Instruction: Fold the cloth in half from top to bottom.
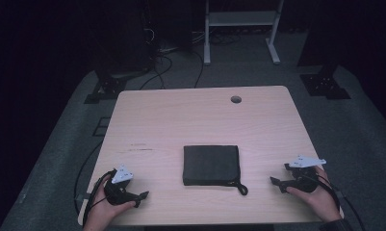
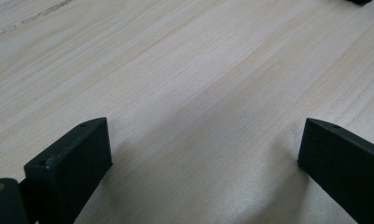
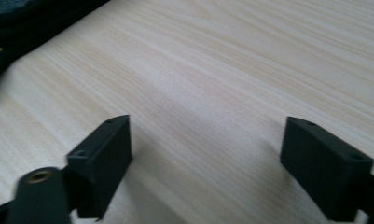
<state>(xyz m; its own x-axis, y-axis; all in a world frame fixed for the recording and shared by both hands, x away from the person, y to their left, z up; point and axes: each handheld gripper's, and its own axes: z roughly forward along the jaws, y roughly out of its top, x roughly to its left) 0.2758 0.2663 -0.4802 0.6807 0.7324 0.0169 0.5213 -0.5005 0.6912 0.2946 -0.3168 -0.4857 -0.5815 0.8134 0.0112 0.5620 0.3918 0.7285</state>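
Observation:
A black folded fabric piece [image 1: 211, 164] lies flat near the middle of the light wooden table [image 1: 181, 120], with a black cord loop [image 1: 241, 187] trailing off its near right corner. My left gripper [image 1: 141, 196] rests low at the table's near left, pointing right toward the fabric, well apart from it. Its jaws stand wide over bare wood in the left gripper view [image 2: 203, 140], open and empty. My right gripper [image 1: 277, 183] sits at the near right, pointing left. It is open too [image 3: 205, 133], with only wood between its fingers and the fabric's edge [image 3: 31, 18] at the upper left.
A round cable hole [image 1: 236, 99] sits near the table's far edge. Beyond the table stand a white metal frame [image 1: 241, 19] and two black stand bases [image 1: 106, 89] [image 1: 325, 84], with cables on the grey floor. The surroundings are dark.

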